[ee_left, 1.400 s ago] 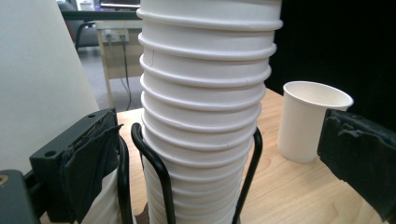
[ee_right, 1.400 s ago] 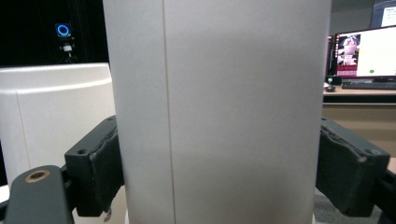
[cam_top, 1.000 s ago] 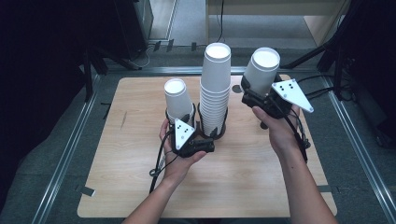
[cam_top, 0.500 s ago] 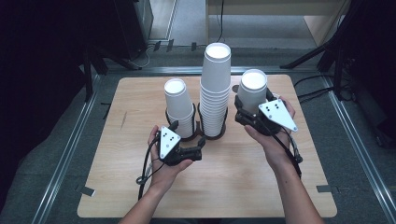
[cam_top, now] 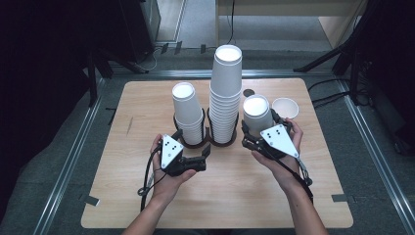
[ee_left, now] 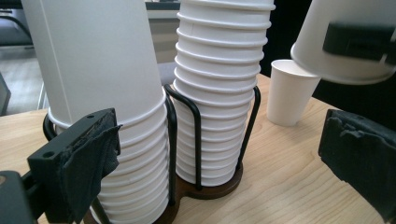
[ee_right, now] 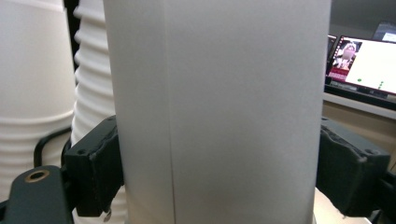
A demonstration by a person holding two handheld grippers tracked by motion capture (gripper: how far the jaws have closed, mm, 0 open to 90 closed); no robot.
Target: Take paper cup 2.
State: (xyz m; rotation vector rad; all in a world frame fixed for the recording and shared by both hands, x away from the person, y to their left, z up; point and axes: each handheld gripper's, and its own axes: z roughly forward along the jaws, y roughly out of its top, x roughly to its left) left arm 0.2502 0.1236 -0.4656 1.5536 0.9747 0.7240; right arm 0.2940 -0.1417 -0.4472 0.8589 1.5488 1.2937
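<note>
The right gripper (cam_top: 254, 128) clamps an upside-down white paper cup (cam_top: 257, 112), its two black pads pressed against the cup's opposite sides, as the right gripper view shows up close (ee_right: 215, 112). The cup hangs tilted just to the right of the black wire cup holder (cam_top: 215, 137) and above the wooden table (cam_top: 235, 196); I cannot tell whether its rim touches the wood. Beside it, a little farther back, a single paper cup (cam_top: 285, 107) stands upright and apart. The holder carries a tall stack of cups (cam_top: 225, 93) in its right ring and a shorter stack (cam_top: 188, 113) in its left. The left gripper (cam_top: 205, 157) sits low in front of the holder, jaws spread wide with nothing between them, one pad (ee_left: 91, 163) close by the shorter stack.
</note>
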